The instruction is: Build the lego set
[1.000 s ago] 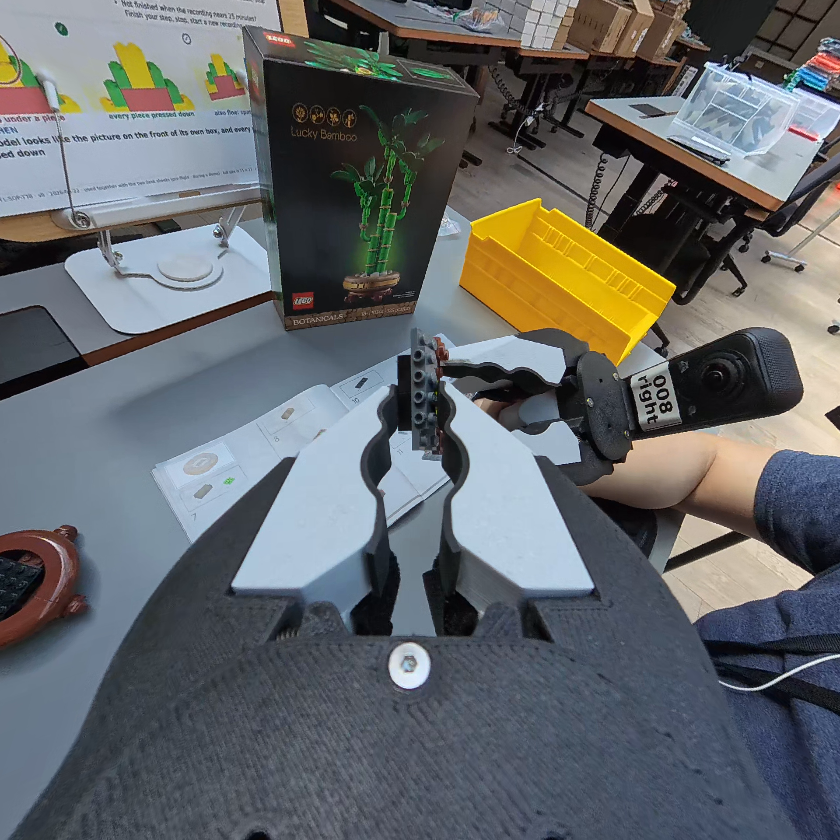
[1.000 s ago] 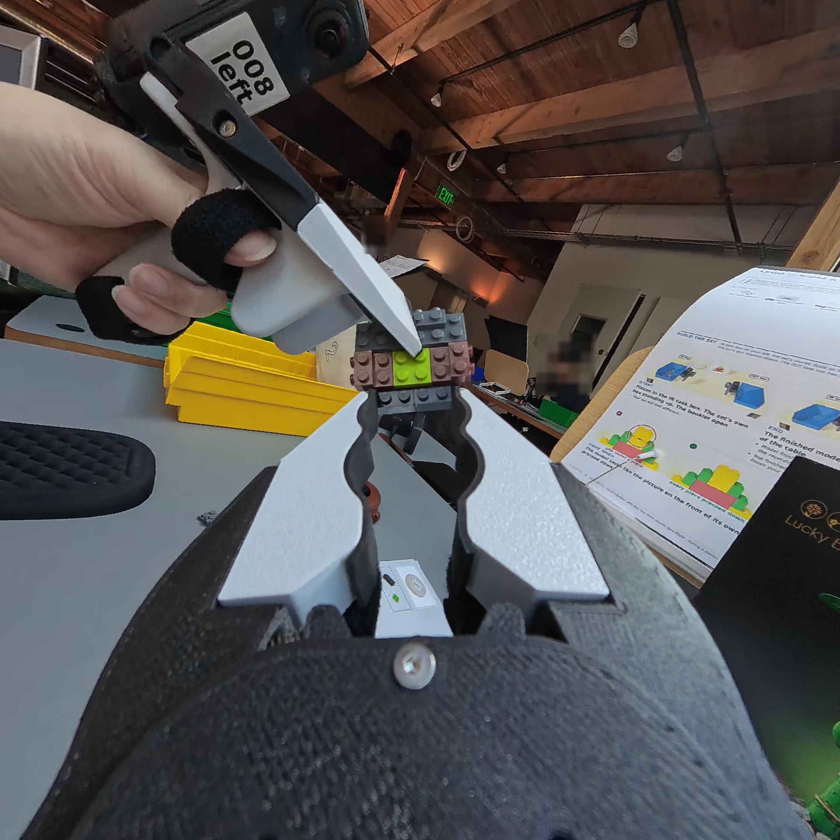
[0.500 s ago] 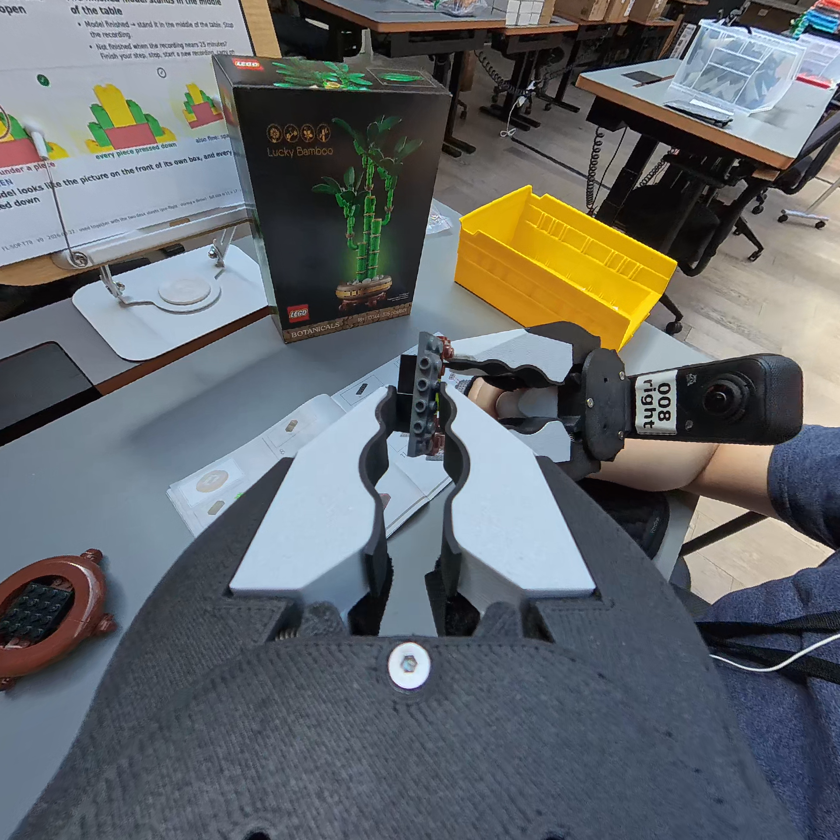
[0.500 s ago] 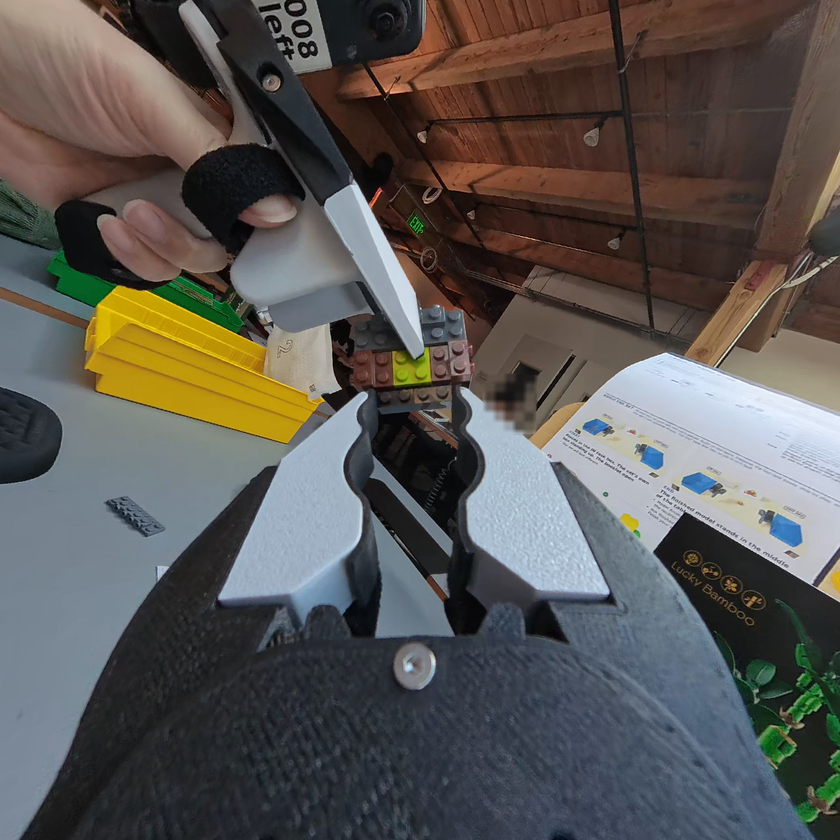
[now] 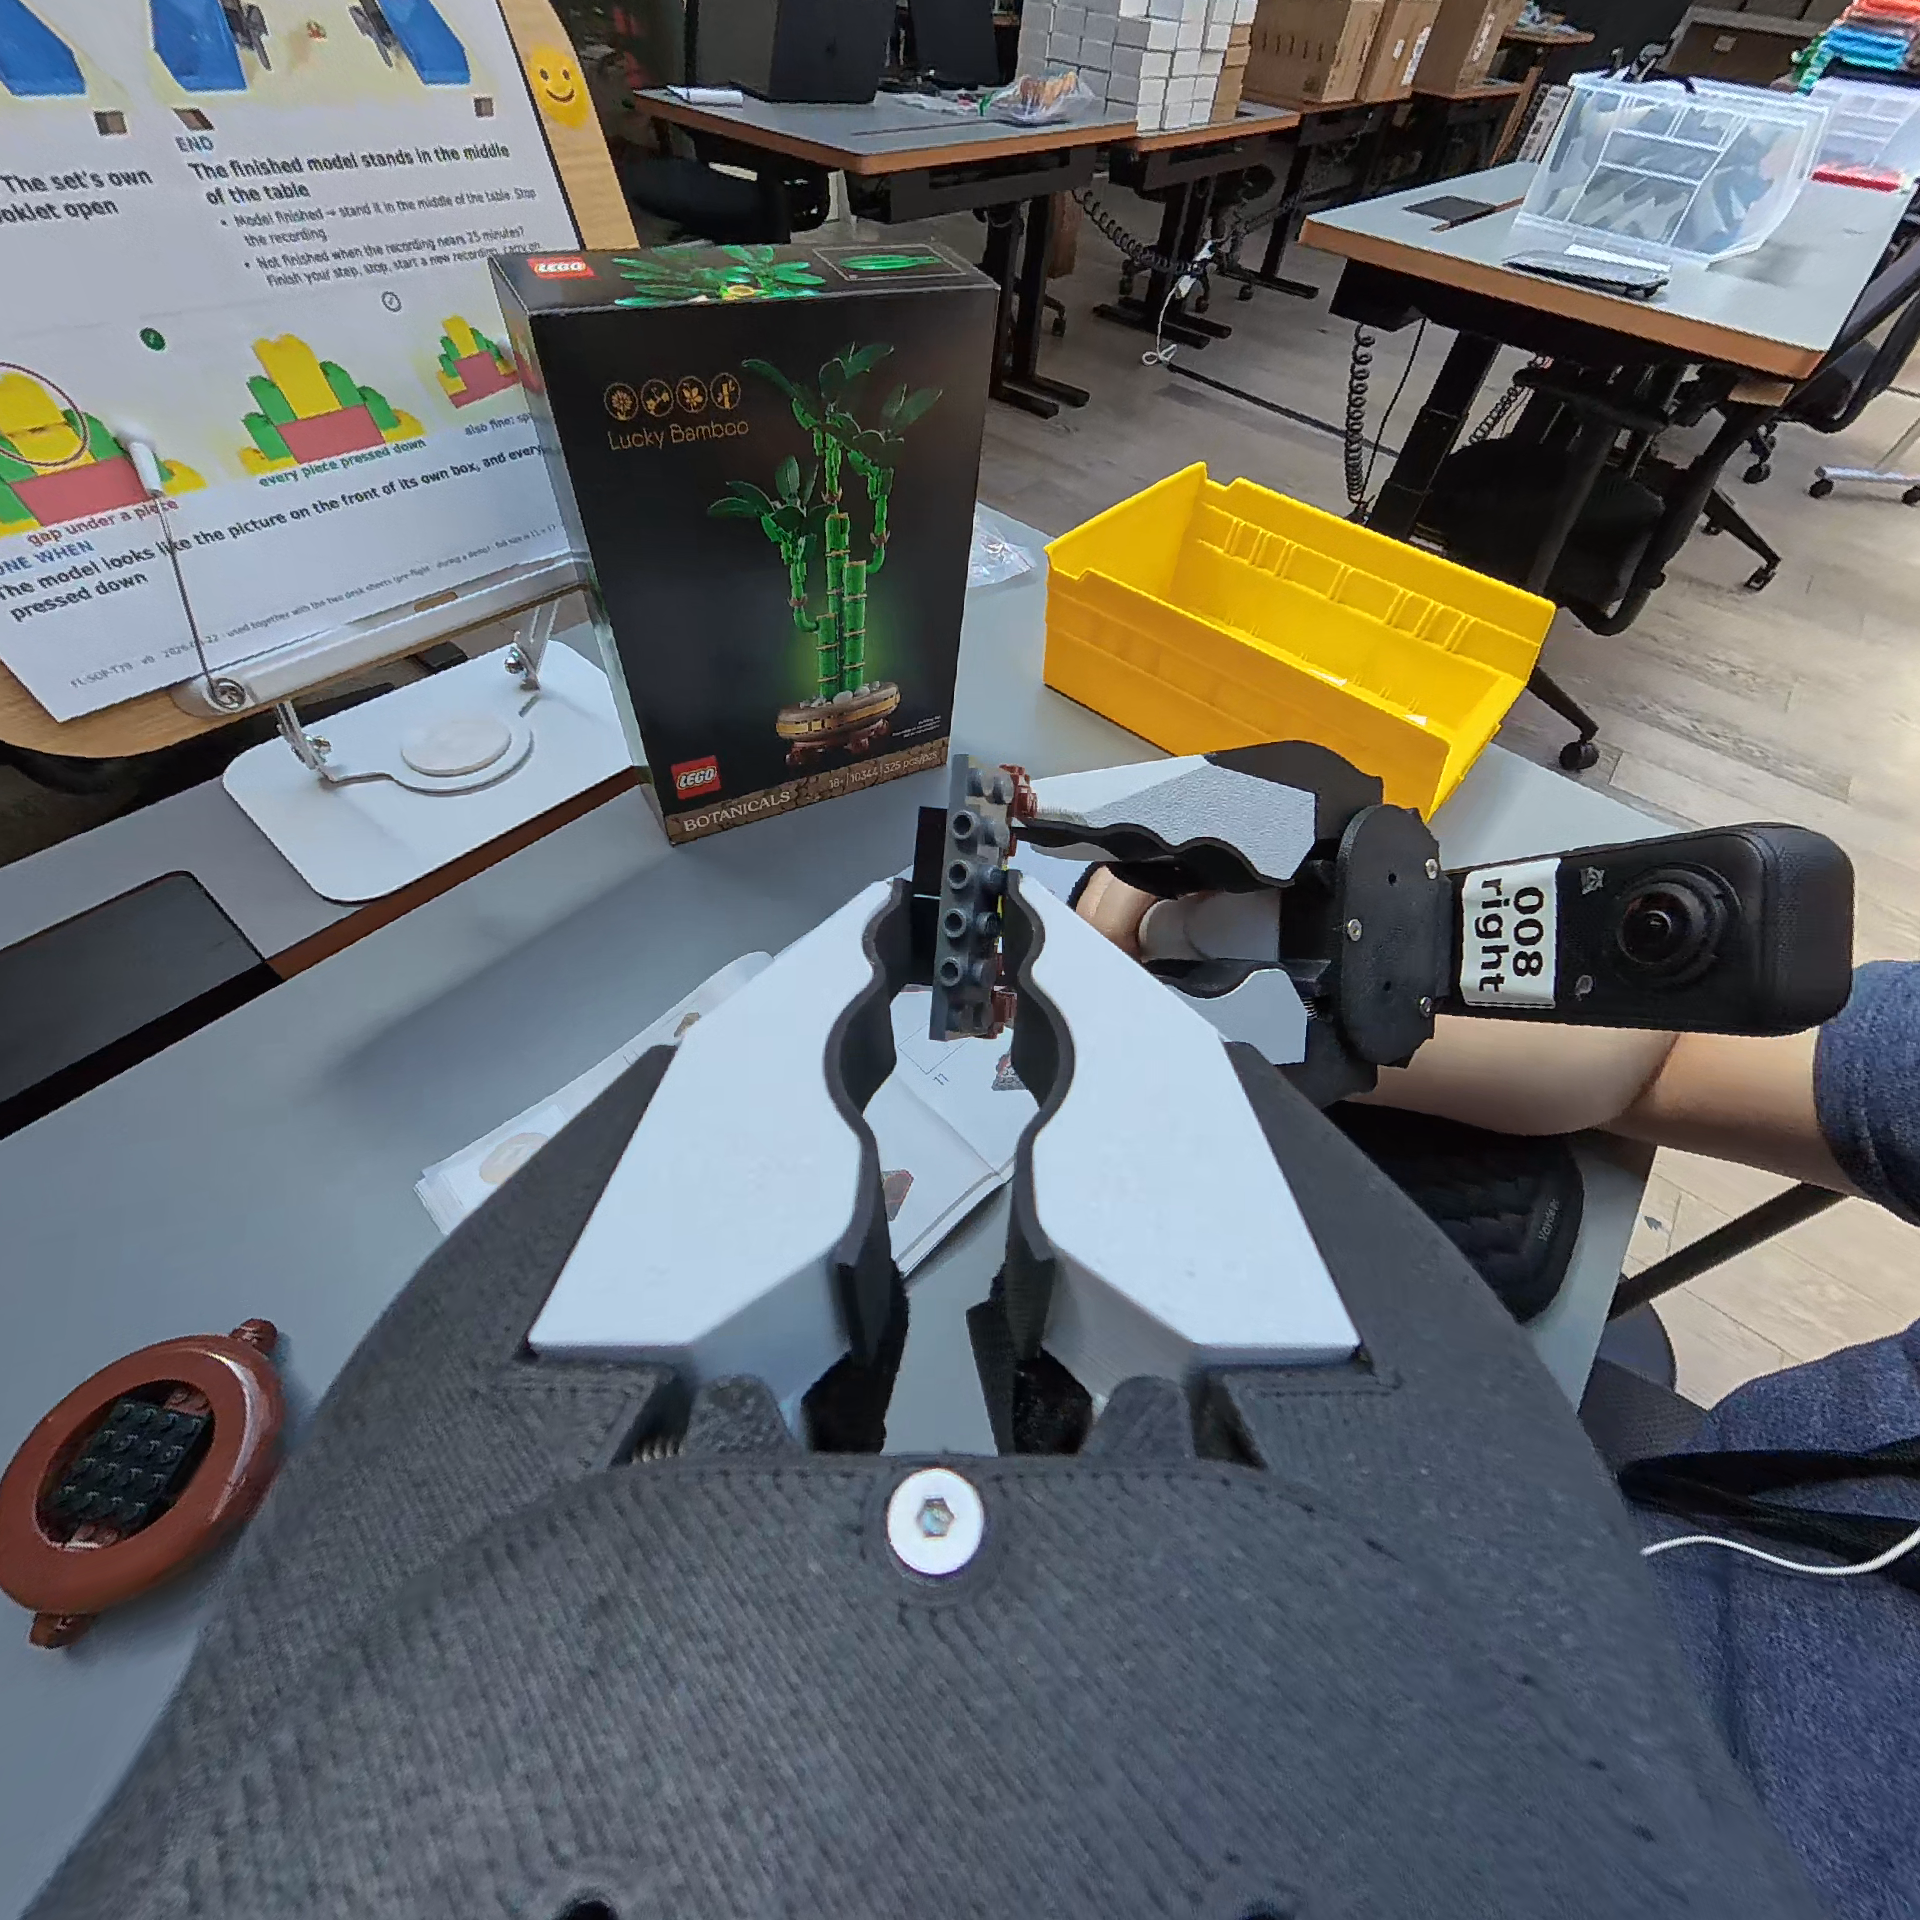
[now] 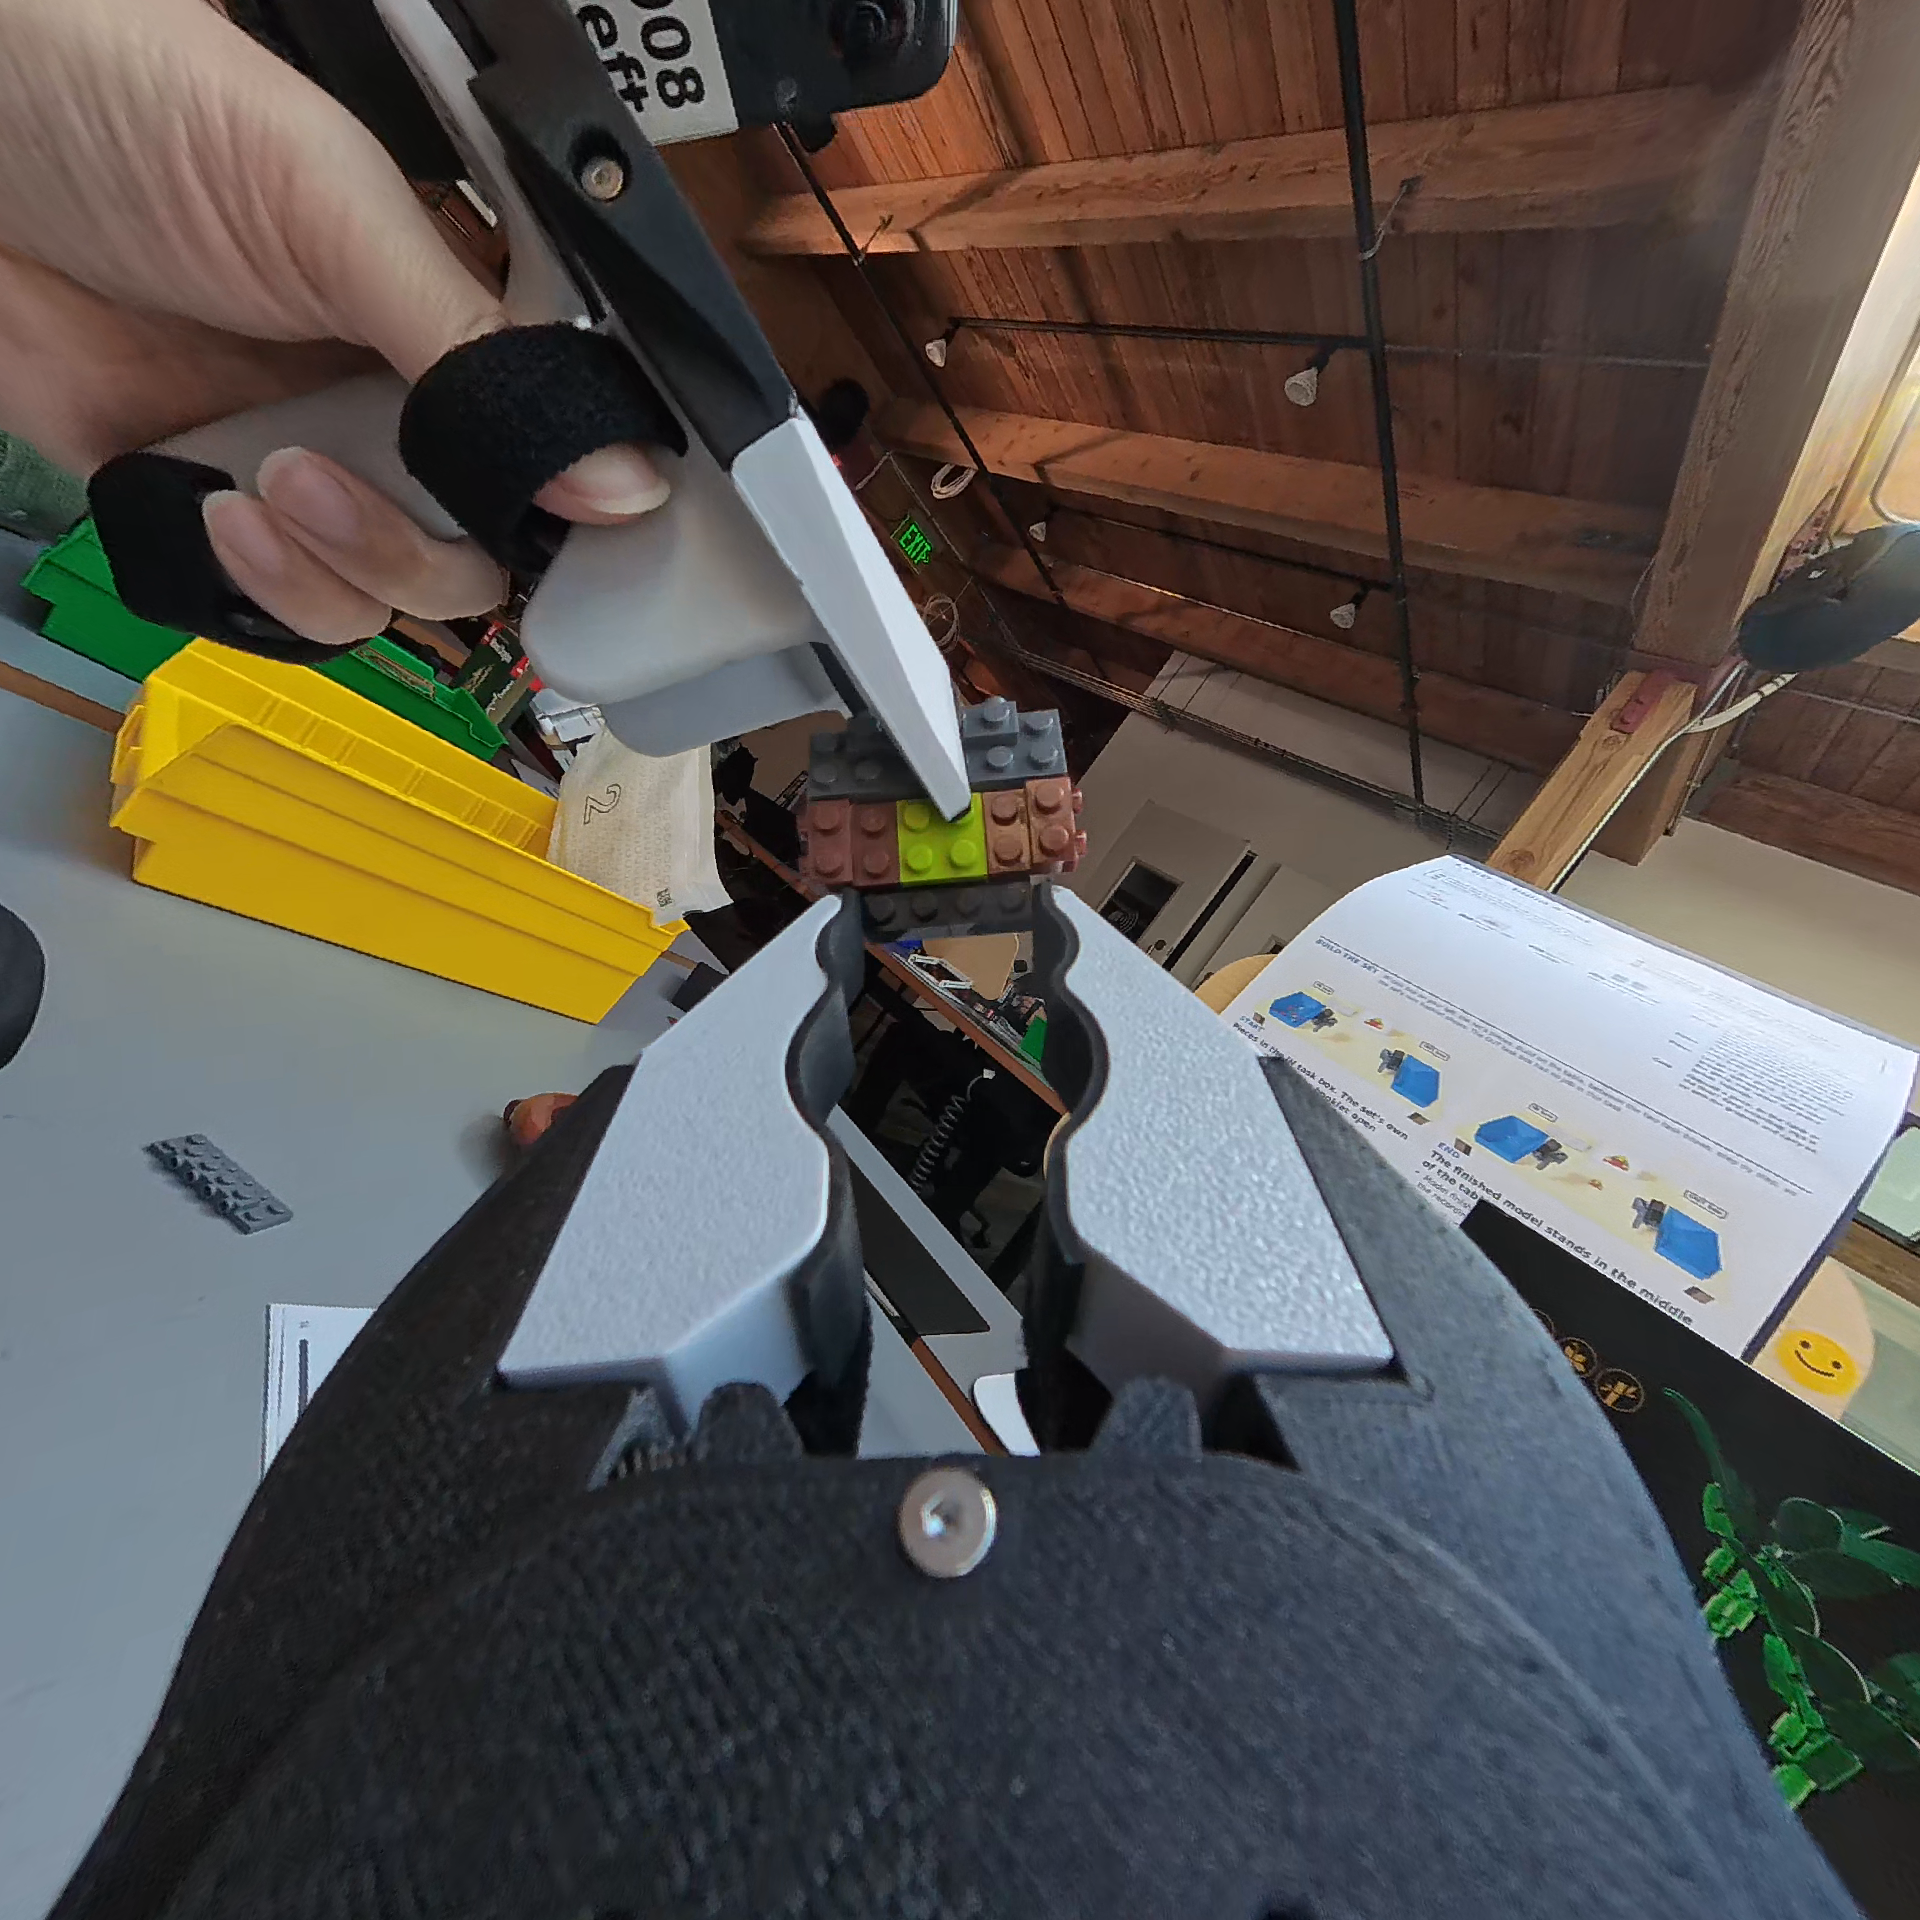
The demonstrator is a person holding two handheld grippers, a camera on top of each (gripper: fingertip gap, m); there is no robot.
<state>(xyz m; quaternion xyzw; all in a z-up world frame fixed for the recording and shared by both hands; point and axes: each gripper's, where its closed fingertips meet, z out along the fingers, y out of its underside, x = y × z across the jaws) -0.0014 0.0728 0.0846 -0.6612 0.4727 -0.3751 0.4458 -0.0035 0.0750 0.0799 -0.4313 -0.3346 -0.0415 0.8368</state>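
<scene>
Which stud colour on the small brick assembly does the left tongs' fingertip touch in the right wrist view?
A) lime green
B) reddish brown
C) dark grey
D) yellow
A: the grey fingertip of the left tongs lands on the lime green brick in the middle of the small grey, brown and green brick assembly, which the right tongs grip from below.

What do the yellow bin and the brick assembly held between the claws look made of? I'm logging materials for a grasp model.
Yellow bin: looks like rigid moulded plastic, smooth and slightly glossy, with ribbed walls and slots. Brick assembly: hard plastic bricks in grey, brown and lime, studded, with a soft sheen. It is held by both the left claw and right claw.
</scene>
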